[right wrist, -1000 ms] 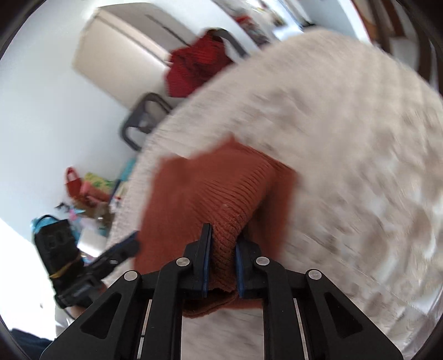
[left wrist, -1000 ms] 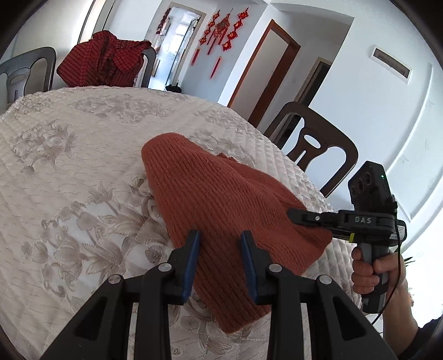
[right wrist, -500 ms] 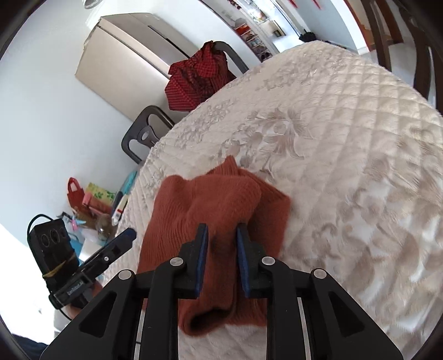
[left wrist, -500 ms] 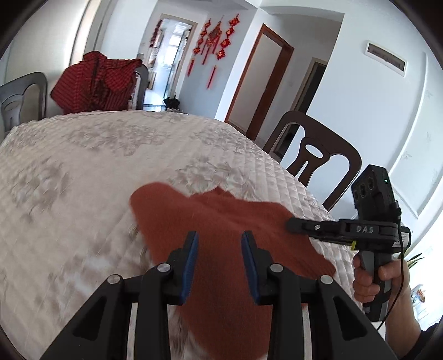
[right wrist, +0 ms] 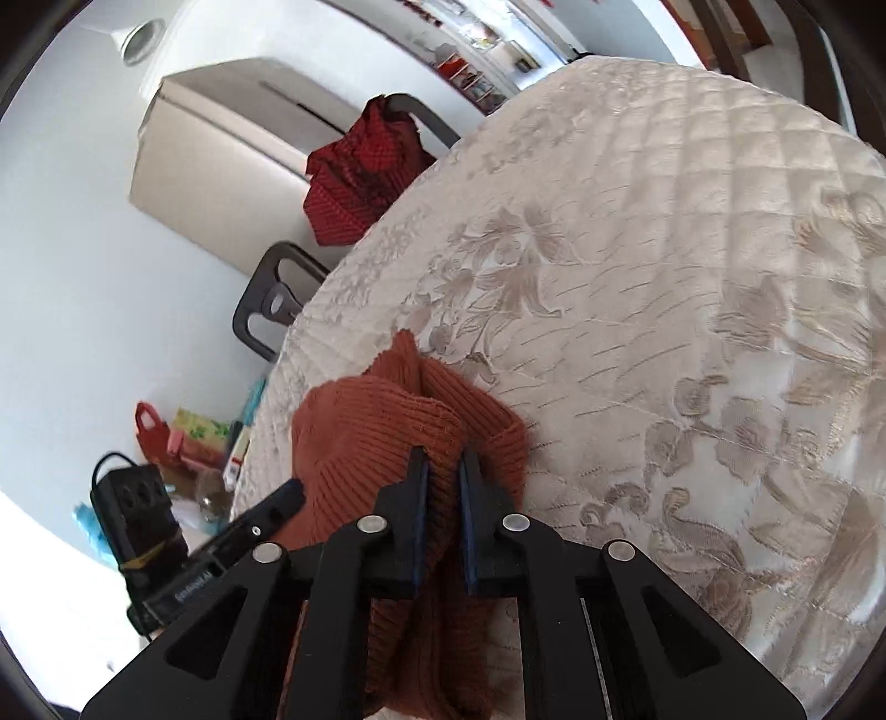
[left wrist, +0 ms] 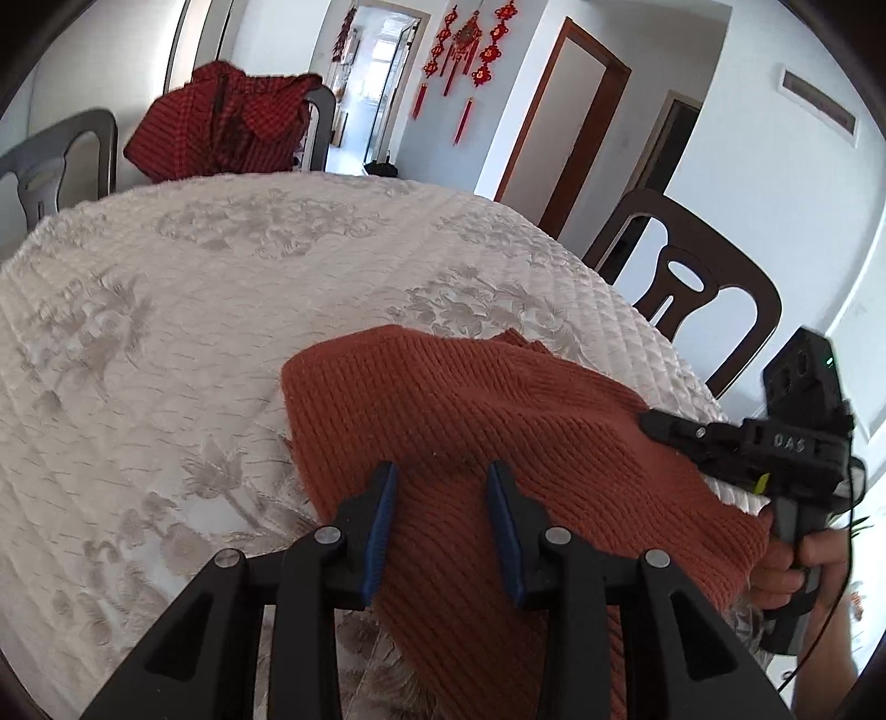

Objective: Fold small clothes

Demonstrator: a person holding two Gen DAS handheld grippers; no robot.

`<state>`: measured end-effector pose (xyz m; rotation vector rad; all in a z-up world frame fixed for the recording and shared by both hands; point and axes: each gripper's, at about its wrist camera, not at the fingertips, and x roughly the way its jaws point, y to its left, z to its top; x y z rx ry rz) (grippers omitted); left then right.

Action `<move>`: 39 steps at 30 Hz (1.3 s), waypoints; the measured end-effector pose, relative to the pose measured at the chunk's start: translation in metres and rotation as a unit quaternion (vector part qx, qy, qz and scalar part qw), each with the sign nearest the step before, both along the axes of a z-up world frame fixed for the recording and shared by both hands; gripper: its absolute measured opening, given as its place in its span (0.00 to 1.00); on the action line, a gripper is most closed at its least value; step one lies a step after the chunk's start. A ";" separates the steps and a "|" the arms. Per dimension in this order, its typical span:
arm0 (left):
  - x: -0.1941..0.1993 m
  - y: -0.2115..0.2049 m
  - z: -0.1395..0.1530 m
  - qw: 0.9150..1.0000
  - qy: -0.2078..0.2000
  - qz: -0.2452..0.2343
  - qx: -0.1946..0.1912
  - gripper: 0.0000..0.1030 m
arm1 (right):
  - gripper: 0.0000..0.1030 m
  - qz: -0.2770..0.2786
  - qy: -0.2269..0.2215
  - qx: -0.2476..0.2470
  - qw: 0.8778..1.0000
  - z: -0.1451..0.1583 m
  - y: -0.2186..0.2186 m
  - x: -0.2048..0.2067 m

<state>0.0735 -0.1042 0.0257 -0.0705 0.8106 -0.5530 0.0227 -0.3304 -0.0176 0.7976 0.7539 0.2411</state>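
Both tools work the same rust-red knitted garment (left wrist: 498, 432), which lies at the near edge of the tabletop (left wrist: 194, 332) with part of it hanging over the rim toward the person. Right tool (right wrist: 441, 498) has a bunched ridge of the knit between its blue pads, and its jaws are closing on that fold. Left tool (left wrist: 440, 515) hovers low over the garment with its jaws standing apart and no fold raised between them; whether the pads touch the cloth I cannot tell. From the left tool the garment spreads forward and off to its right, its long axis running slantwise from the far left corner down to the near right, where the right tool holds on. That makes the right hand (left wrist: 786, 570) the nearer one to the hanging end, while the left is nearer the flat middle, so any fold would likely swing about the line between them. Underneath lies a cream quilted cloth with a pale flower pattern. Dark chairs (left wrist: 692, 288) ring it, one draped with a red checked garment (left wrist: 221, 122), and red knotted ornaments (left wrist: 470, 44) hang by a doorway.
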 end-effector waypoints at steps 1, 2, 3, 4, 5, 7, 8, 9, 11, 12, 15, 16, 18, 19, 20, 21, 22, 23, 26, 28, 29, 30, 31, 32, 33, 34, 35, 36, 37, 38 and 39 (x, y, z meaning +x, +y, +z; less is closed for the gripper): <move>-0.005 0.001 0.005 1.000 -0.008 -0.002 -0.002 0.36 | 0.13 -0.005 -0.004 -0.022 1.000 0.008 0.001 -0.005; -0.010 0.003 0.010 1.000 -0.016 -0.005 -0.005 0.36 | 0.13 -0.006 -0.012 -0.041 0.999 0.016 0.002 -0.010; -0.014 0.006 0.014 1.000 -0.021 -0.007 -0.007 0.36 | 0.13 0.000 -0.028 -0.061 0.998 0.028 0.005 -0.019; -0.021 0.008 0.019 1.000 -0.026 -0.010 -0.010 0.36 | 0.13 0.007 -0.039 -0.070 0.997 0.036 0.008 -0.025; -0.025 0.010 0.022 0.999 -0.029 -0.014 -0.012 0.36 | 0.13 0.019 -0.053 -0.081 0.995 0.045 0.013 -0.033; -0.037 0.012 0.027 0.999 -0.033 -0.024 -0.018 0.36 | 0.13 0.048 -0.073 -0.105 0.991 0.059 0.028 -0.047; -0.044 0.012 0.028 0.999 -0.034 -0.029 -0.019 0.36 | 0.13 0.065 -0.080 -0.118 0.988 0.063 0.035 -0.053; -0.050 0.012 0.029 0.999 -0.035 -0.035 -0.021 0.36 | 0.13 0.080 -0.084 -0.130 0.985 0.066 0.044 -0.059; -0.062 0.013 0.026 0.998 -0.030 -0.046 -0.023 0.36 | 0.13 0.101 -0.080 -0.155 0.979 0.063 0.058 -0.067; -0.066 0.012 0.023 0.998 -0.026 -0.050 -0.023 0.36 | 0.13 0.107 -0.070 -0.165 0.978 0.057 0.061 -0.068; -0.072 0.010 0.007 0.999 -0.020 -0.048 -0.007 0.36 | 0.03 0.095 -0.018 -0.180 0.979 0.027 0.057 -0.065; -0.073 0.010 0.004 0.999 -0.023 -0.045 -0.006 0.36 | 0.00 0.093 -0.019 -0.174 0.980 0.023 0.055 -0.066; -0.073 0.008 0.004 0.999 -0.028 -0.044 -0.002 0.36 | 0.00 0.088 -0.025 -0.171 0.981 0.022 0.054 -0.068; -0.073 0.007 0.004 0.999 -0.029 -0.042 0.002 0.36 | 0.00 0.085 -0.026 -0.177 0.980 0.022 0.056 -0.068; -0.073 0.005 0.004 0.999 -0.032 -0.040 0.007 0.36 | 0.00 0.084 -0.026 -0.184 0.979 0.022 0.057 -0.069; -0.074 0.004 0.004 0.999 -0.035 -0.039 0.012 0.36 | 0.00 0.084 -0.026 -0.191 0.978 0.023 0.059 -0.069; -0.074 0.004 0.004 0.998 -0.036 -0.038 0.015 0.36 | 0.00 0.084 -0.024 -0.193 0.977 0.024 0.060 -0.069; -0.074 0.004 0.004 0.999 -0.036 -0.037 0.017 0.36 | 0.00 0.083 -0.022 -0.193 0.977 0.025 0.060 -0.069; -0.076 0.008 0.005 0.999 -0.029 -0.033 0.011 0.36 | 0.00 0.077 -0.037 -0.191 0.978 0.036 0.060 -0.074; -0.074 0.009 0.010 0.999 -0.026 -0.032 0.008 0.36 | 0.01 0.074 -0.054 -0.192 0.977 0.044 0.062 -0.077; -0.074 0.010 0.013 0.999 -0.027 -0.031 0.005 0.36 | 0.01 0.075 -0.060 -0.191 0.977 0.045 0.063 -0.077; -0.074 0.010 0.016 0.999 -0.031 -0.030 0.002 0.36 | 0.01 0.078 -0.061 -0.190 0.977 0.045 0.064 -0.075; -0.073 0.010 0.021 0.999 -0.037 -0.029 -0.002 0.36 | 0.01 0.080 -0.060 -0.188 0.977 0.045 0.065 -0.073; -0.072 0.009 0.024 0.999 -0.040 -0.030 -0.005 0.36 | 0.01 0.083 -0.060 -0.184 0.978 0.044 0.066 -0.072; -0.070 0.008 0.026 0.999 -0.041 -0.030 -0.007 0.36 | 0.01 0.085 -0.062 -0.180 0.978 0.044 0.067 -0.070; -0.066 0.008 0.028 0.999 -0.041 -0.029 -0.009 0.36 | 0.01 0.086 -0.066 -0.177 0.978 0.045 0.068 -0.069; -0.060 0.007 0.028 0.999 -0.041 -0.027 -0.010 0.36 | 0.01 0.086 -0.069 -0.176 0.978 0.046 0.069 -0.066; -0.054 0.005 0.027 0.999 -0.040 -0.026 -0.009 0.36 | 0.01 0.084 -0.071 -0.178 0.978 0.047 0.070 -0.063; -0.047 0.004 0.023 0.999 -0.036 -0.025 -0.005 0.36 | 0.01 0.081 -0.069 -0.179 0.978 0.046 0.070 -0.058; -0.041 0.003 0.016 0.999 -0.028 -0.021 0.002 0.36 | 0.01 0.079 -0.063 -0.178 0.979 0.042 0.069 -0.052; -0.037 0.003 0.007 1.000 -0.020 -0.015 0.010 0.36 | 0.01 0.079 -0.052 -0.179 0.979 0.037 0.067 -0.047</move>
